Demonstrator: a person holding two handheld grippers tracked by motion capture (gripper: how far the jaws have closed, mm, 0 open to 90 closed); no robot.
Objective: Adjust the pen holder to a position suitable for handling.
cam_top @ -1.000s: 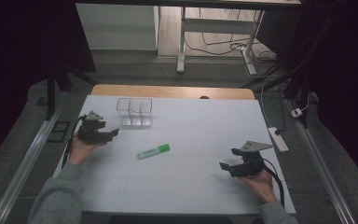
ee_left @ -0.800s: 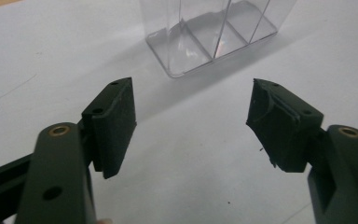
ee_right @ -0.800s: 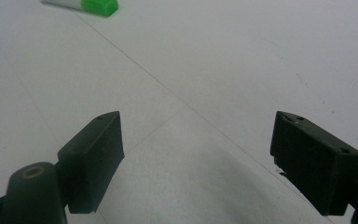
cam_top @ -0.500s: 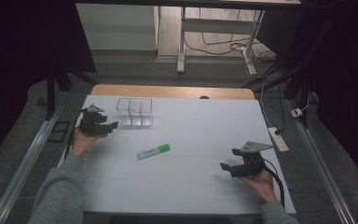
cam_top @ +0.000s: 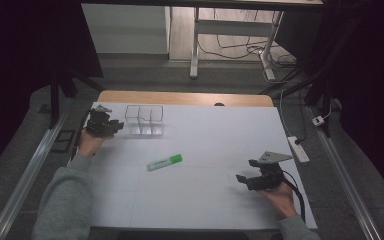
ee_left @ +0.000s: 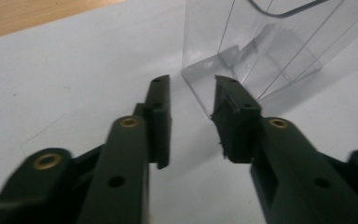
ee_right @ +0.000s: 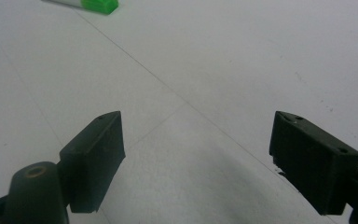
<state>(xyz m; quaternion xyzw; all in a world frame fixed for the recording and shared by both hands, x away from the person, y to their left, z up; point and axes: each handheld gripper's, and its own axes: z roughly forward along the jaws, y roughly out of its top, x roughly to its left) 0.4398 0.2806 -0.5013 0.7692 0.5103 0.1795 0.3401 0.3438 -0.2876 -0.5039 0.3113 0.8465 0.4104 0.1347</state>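
A clear plastic organiser box with open compartments stands at the far left of the white table. My left gripper lies just left of it. In the left gripper view the box's near corner stands between the fingertips of my left gripper. The jaws have just been closing and a gap remains; the left pad is clear of the wall. A green highlighter lies mid-table, and its green cap shows in the right gripper view. My right gripper rests open at the near right, nothing between its jaws.
The wooden table edge runs behind the white sheet. A power strip lies off the right side. A cable trails from the right gripper. A grey sleeve reaches along the left side.
My left hand has moved away from the person toward the clear box, and its jaws have narrowed around the box's corner. The right hand and the highlighter have stayed put.
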